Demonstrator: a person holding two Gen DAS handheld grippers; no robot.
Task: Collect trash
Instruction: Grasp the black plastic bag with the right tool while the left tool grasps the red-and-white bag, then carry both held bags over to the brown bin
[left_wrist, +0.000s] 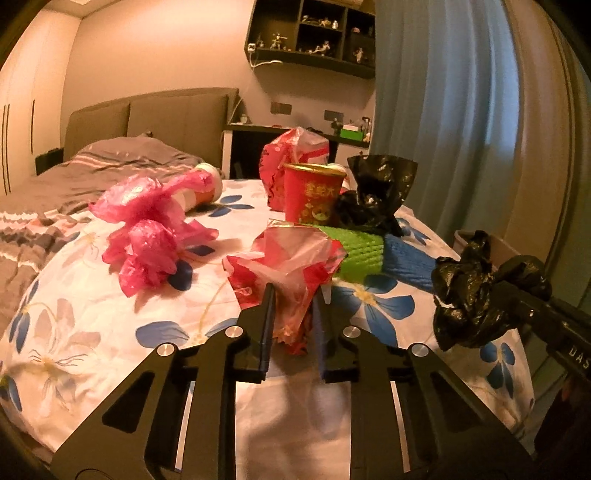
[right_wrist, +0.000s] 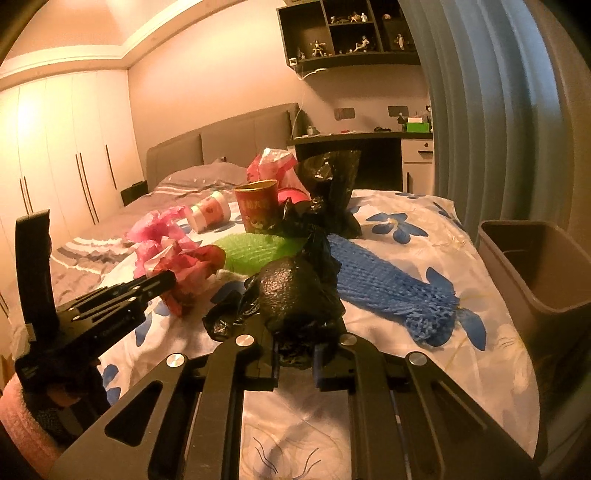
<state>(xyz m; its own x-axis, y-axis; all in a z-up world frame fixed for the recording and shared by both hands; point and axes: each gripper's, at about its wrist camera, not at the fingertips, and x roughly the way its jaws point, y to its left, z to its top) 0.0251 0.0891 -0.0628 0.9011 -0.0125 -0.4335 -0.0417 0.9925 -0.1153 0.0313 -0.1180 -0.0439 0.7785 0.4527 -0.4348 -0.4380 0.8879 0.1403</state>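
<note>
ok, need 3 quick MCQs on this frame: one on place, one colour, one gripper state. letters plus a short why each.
1. Where is the bin?
A. On the bed, among the bags
B. Beside the bed, on the curtain side
C. On the wall shelf

2. What colour is the bag in the right hand-held gripper?
A. Black
B. Pink
C. Green

3. What state is the left hand-held gripper in?
A. Wide open above the bed
B. Shut with nothing in it
C. Shut on a crumpled red plastic bag

Answers:
1 B: the bin stands off the bed's edge, by the curtain.
2 A: the right hand-held gripper clamps a black plastic bag.
3 C: the left hand-held gripper pinches the red plastic bag between its fingers.
</note>
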